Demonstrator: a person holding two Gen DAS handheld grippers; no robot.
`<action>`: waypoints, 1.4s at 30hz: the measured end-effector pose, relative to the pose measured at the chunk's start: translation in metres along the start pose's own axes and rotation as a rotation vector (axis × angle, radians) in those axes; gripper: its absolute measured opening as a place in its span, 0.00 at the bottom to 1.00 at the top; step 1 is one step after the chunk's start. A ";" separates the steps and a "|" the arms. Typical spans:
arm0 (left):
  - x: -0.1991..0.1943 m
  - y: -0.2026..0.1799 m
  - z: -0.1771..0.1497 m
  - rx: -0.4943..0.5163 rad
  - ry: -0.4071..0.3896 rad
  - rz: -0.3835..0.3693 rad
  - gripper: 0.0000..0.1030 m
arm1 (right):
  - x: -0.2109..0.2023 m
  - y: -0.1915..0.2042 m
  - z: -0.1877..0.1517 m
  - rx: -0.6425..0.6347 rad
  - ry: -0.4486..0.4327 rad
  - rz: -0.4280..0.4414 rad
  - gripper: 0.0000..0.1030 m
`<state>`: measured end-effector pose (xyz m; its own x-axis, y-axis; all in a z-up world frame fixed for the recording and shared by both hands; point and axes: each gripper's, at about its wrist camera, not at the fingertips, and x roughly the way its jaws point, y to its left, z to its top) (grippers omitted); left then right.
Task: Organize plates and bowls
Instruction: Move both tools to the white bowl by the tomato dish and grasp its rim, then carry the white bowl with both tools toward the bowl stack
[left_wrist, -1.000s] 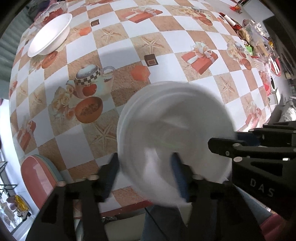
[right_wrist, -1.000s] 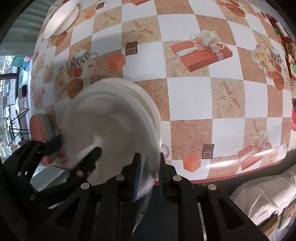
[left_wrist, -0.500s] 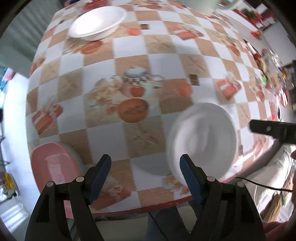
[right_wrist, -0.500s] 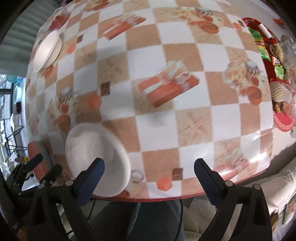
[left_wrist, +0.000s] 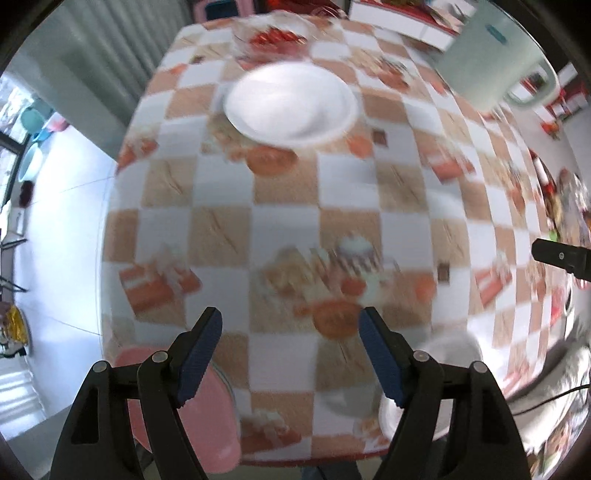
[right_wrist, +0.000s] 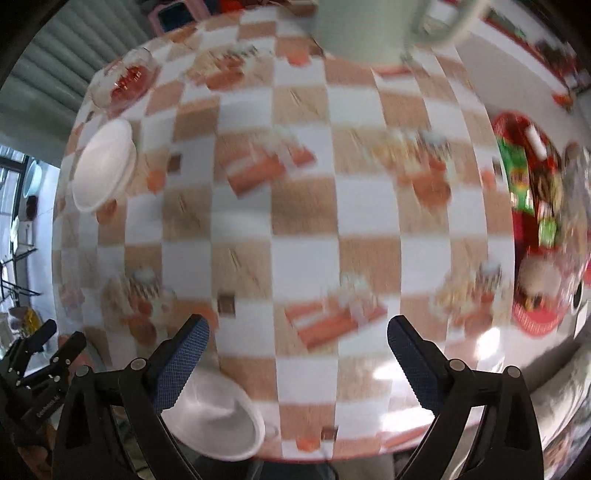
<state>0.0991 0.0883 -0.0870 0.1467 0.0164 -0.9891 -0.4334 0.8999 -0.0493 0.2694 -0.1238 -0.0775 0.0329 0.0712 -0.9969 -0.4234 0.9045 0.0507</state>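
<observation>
A white bowl (left_wrist: 291, 103) sits at the far side of the checkered table; it also shows in the right wrist view (right_wrist: 103, 170) at the far left. A stack of white plates (right_wrist: 218, 417) lies at the near table edge, seen partly in the left wrist view (left_wrist: 447, 354) behind the right finger. My left gripper (left_wrist: 290, 350) is open and empty above the near part of the table. My right gripper (right_wrist: 295, 350) is open and empty, to the right of the plates. Both views are blurred.
A pink chair seat (left_wrist: 207, 413) stands by the near left table edge. A large pale green jug (left_wrist: 495, 55) and a glass dish with red contents (right_wrist: 122, 81) stand at the far side. Snack packets and a red tray (right_wrist: 532, 221) crowd the right.
Both grippers have let go of the plate stack, opened wide and pulled back and up. The plates now rest at the near table edge.
</observation>
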 end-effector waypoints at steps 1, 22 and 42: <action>-0.001 0.004 0.007 -0.010 -0.010 0.007 0.77 | -0.001 0.005 0.012 -0.015 -0.011 0.005 0.95; 0.047 0.050 0.143 -0.172 -0.054 0.145 0.77 | 0.060 0.127 0.142 -0.153 0.005 0.121 0.95; 0.111 0.059 0.183 -0.120 0.034 0.122 0.61 | 0.113 0.168 0.155 -0.200 0.069 0.174 0.36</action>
<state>0.2529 0.2227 -0.1745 0.0573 0.1054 -0.9928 -0.5494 0.8336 0.0568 0.3423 0.1011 -0.1724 -0.1148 0.1831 -0.9764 -0.5880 0.7796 0.2154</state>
